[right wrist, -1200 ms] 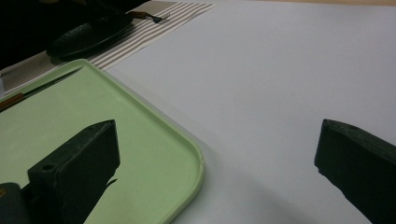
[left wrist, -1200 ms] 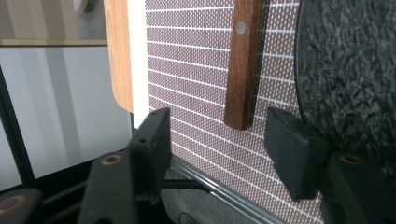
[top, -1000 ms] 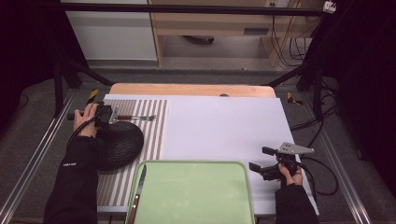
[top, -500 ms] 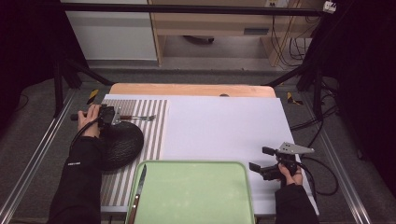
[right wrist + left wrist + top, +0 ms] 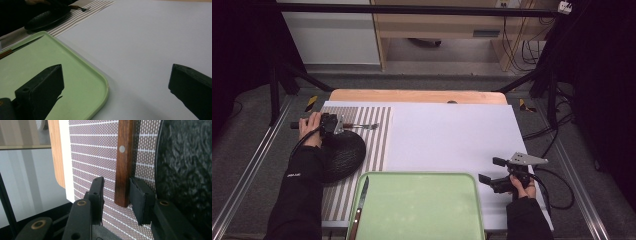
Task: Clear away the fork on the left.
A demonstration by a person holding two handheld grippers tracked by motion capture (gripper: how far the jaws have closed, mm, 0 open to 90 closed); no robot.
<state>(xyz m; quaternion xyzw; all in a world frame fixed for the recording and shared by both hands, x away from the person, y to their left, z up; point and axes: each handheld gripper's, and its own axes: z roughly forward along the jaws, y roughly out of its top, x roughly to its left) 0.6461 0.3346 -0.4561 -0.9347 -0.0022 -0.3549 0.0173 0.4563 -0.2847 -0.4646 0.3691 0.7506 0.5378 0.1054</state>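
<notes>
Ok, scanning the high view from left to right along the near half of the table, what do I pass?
Black plate → knife lying at the left edge of the green tray → right hand-held gripper, jaws apart over the white mat.

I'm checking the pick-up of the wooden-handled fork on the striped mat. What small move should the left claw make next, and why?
Probably finish closing. The left claw has just been closing and straddles the end of the fork's wooden handle, which lies flat on the striped mat beside the black plate. One pad looks about at the handle, while the other still shows a gap, so it likely isn't gripped yet.
</notes>
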